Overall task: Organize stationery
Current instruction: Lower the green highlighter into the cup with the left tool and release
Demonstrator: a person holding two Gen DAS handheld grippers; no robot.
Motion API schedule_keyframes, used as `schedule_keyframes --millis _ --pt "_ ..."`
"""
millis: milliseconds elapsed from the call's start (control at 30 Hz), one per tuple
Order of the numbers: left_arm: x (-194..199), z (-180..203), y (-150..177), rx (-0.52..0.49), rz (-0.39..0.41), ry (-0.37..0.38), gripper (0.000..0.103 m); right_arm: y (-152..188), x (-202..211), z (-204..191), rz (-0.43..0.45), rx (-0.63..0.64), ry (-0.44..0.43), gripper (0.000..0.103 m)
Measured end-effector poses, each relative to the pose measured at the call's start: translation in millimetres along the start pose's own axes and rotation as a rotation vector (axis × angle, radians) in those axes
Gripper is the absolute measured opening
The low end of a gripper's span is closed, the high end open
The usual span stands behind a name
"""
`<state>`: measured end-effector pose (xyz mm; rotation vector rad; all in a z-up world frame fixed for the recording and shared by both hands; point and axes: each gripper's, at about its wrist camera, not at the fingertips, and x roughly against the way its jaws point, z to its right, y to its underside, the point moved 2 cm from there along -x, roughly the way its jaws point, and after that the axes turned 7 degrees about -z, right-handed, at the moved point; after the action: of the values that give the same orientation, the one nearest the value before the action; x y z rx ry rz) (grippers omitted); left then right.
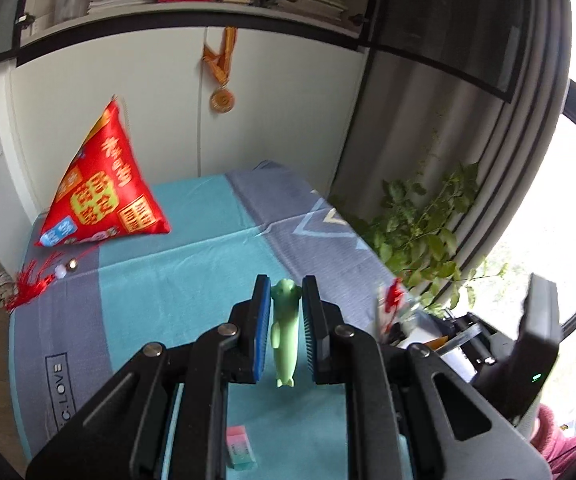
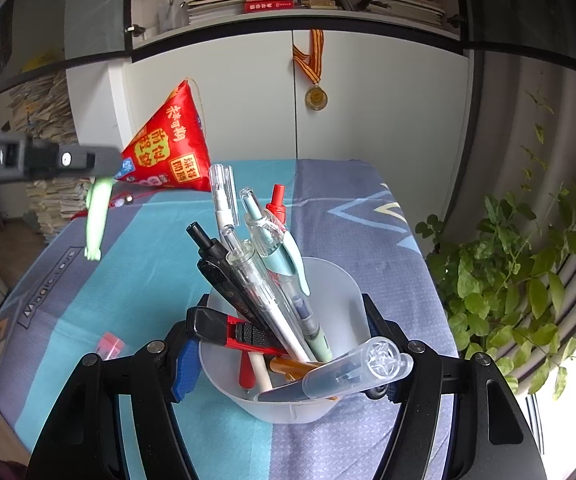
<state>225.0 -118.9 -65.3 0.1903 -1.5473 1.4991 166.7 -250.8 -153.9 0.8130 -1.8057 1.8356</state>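
Note:
My left gripper (image 1: 286, 320) is shut on a pale green animal-shaped pen (image 1: 285, 332), which hangs upright between the blue pads above the blue tablecloth (image 1: 192, 280). In the right wrist view the same pen (image 2: 96, 216) dangles below the left gripper (image 2: 104, 168) at the far left, well clear of the cloth. My right gripper (image 2: 284, 360) is shut on a translucent white cup (image 2: 327, 288) standing on the table. The cup holds several pens and a red utility knife (image 2: 244, 332). A pink and green eraser (image 1: 241, 446) lies on the cloth below the left gripper, also visible as the eraser (image 2: 110, 345) left of the cup.
A red pyramid-shaped cushion (image 1: 104, 184) with a red tassel (image 1: 28, 288) sits at the table's far left. A green plant (image 2: 519, 280) stands past the right edge. White cupboard doors with a medal (image 1: 222, 100) close the back. Paper stacks (image 2: 48, 120) rise beyond the left edge.

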Motion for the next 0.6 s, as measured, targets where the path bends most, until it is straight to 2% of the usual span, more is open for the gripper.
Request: schedule_keyframes --millis 200,333,600 --pt "8 52 -24 -0.089 0.067 0.193 0.014 1 2 -1 0.003 0.004 -0.005 0.070" --pt "-5 73 -36 -0.113 0.046 0.298 0.014 1 1 -1 0.002 0.005 -0.006 0.070" --pt "-39 80 -28 -0.085 -0.055 0.307 0.014 0 2 1 0.005 0.003 -0.023 0.070"
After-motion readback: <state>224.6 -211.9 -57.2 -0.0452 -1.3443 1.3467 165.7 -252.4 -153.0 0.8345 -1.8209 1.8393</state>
